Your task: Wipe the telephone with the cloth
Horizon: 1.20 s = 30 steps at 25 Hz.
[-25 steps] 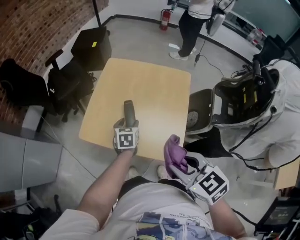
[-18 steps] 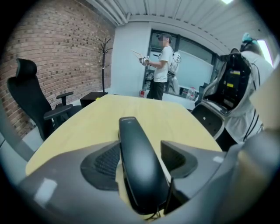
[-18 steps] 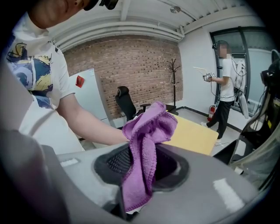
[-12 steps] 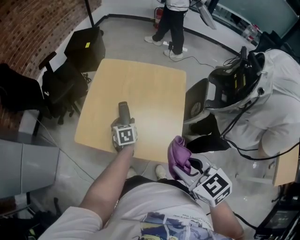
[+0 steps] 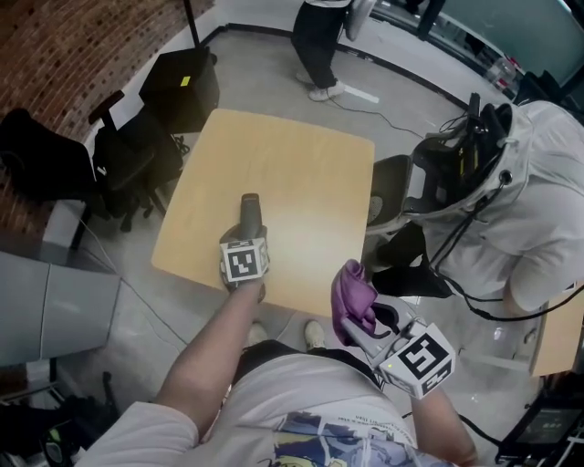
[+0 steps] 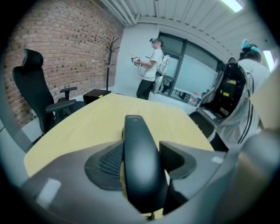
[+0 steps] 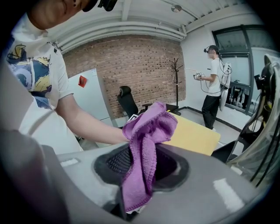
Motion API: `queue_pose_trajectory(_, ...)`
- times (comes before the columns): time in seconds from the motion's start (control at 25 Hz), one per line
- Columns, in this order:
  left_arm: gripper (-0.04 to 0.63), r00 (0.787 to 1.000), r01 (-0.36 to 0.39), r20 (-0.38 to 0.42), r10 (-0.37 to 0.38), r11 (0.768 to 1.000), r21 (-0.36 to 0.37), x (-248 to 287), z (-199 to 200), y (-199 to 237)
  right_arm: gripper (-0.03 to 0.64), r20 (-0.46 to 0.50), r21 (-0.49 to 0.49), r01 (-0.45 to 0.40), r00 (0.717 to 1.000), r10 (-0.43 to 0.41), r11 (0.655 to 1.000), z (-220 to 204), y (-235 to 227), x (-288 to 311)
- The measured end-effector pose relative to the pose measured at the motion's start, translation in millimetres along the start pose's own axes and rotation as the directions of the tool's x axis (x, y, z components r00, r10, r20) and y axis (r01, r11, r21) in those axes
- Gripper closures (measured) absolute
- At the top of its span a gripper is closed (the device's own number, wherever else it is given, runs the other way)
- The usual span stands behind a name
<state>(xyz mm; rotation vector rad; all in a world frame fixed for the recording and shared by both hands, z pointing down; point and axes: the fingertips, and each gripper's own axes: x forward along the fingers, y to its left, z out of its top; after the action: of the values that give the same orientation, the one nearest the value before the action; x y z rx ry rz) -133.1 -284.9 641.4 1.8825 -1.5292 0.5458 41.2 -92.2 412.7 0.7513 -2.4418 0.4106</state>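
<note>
Gripping telephone [image 5: 249, 211]: left tongs [image 6: 140, 159], just closed further | right tongs [image 7: 143, 164] clamp cloth [image 7: 148, 130]

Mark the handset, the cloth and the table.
Handset [image 6: 139, 162]: left gripper view, middle of its black body.
Cloth [image 7: 148, 127]: right gripper view, bunched upper fold.
Table [image 5: 292, 173]: head view, bare top.

Bright, even light falls from ceiling strips [image 6: 232, 4] above the surface [image 5: 283, 173], leaving a pale sheen near its middle and a soft gleam along the telephone [image 6: 139, 162] toward its near edge. Both gripper views bulge and darken at their rounded corners, with the nearest jaws blurred.
</note>
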Motion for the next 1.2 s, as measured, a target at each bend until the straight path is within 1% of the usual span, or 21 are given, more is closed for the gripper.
queue_pose_trajectory(0.2, 0.339, 0.997, 0.043, 0.063, -0.044, 0.999, 0.013, -28, 15, -12, 0.499, 0.014, -0.028, -0.026, 1.0, 0.026, 0.999, 7, -7, 1)
queue_pose_trajectory(0.32, 0.339, 0.99, 0.09, 0.107, -0.094, 0.995, 0.04, -55, 26, -27, 0.499, 0.037, -0.045, -0.039, 0.999, 0.041, 0.998, 18, -13, 1)
queue_pose_trajectory(0.52, 0.339, 0.966, 0.173, 0.178, -0.19, 0.979, 0.103, -106, 40, -61, 0.499, 0.078, -0.083, -0.065, 0.994, 0.071, 0.994, 40, -22, 3)
queue_pose_trajectory(0.72, 0.339, 0.938, 0.231, 0.224, -0.264, 0.959, 0.162, -152, 49, -92, 0.499, 0.125, -0.143, -0.12, 0.983, 0.138, 0.982, 72, -18, 10)
queue_pose_trajectory(0.88, 0.339, 0.918, 0.259, 0.244, -0.312, 0.94, 0.224, -181, 48, -115, 0.499, 0.161, -0.203, -0.165, 0.967, 0.199, 0.965, 98, -7, 16)
queue_pose_trajectory(1.04, 0.339, 0.902, 0.292, 0.246, -0.356, 0.92, 0.26, -201, 42, -136, 0.499, 0.191, -0.259, -0.21, 0.945, 0.264, 0.943, 122, 11, 23)
queue_pose_trajectory(1.2, 0.339, 0.89, 0.327, 0.225, -0.397, 0.899, 0.291, -215, 35, -156, 0.499, 0.185, -0.318, -0.268, 0.923, 0.336, 0.909, 137, 34, 35)
